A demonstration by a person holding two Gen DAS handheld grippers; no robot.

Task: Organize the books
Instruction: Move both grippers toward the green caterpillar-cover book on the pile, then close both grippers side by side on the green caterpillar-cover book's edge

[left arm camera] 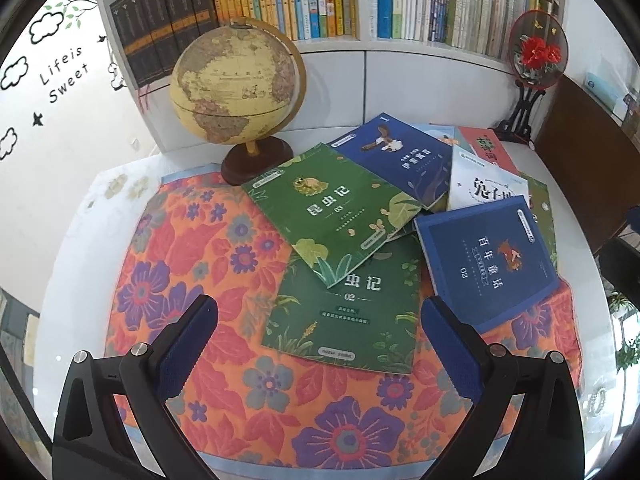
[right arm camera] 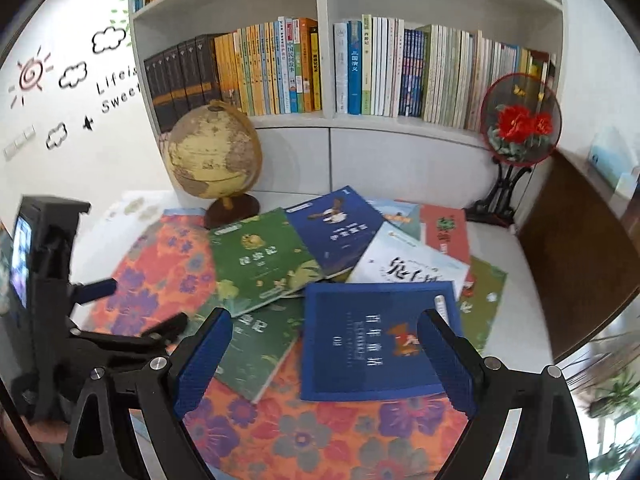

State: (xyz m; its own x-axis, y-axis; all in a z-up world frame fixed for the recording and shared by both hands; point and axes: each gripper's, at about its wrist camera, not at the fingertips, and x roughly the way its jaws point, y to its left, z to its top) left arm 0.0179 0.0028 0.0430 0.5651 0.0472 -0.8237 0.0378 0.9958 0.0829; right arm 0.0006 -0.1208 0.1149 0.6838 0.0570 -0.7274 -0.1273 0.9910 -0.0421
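White bookshelf (right arm camera: 324, 40) against white wall (left arm camera: 60, 120) with cloud decals; brown cabinet (right arm camera: 580, 260) at right

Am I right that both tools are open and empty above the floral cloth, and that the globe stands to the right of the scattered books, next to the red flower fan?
Not quite: the globe stands to the left of the scattered books, while the red flower fan is on the right; the left wrist view shows this. The left tool and right tool are indeed open and empty above the floral cloth.
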